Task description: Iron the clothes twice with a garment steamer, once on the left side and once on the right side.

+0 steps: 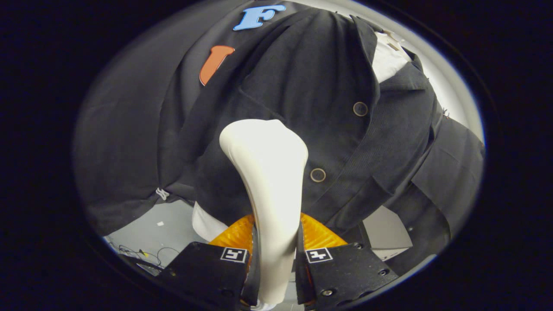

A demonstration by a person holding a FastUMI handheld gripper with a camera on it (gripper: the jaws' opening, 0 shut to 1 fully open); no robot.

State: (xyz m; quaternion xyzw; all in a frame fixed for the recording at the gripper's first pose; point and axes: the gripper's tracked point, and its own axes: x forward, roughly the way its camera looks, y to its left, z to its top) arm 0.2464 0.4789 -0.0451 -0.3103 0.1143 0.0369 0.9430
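A white garment steamer (268, 185) stands up between my fingers, and my gripper (276, 242) is shut on its handle. Its wide head rests against or very near a dark button-up jacket (328, 82) hanging just ahead. The head sits on the jacket's left front panel, just left of the button row (318, 175). A white shirt (386, 58) shows inside the jacket's collar, and a white hem (207, 224) peeks out below the jacket.
The black booth cloth (129, 129) hangs behind and to the left of the jacket. Below lies a grey floor (160, 231) with thin cables (138, 252). A pale wall (453, 95) curves to the right of the jacket.
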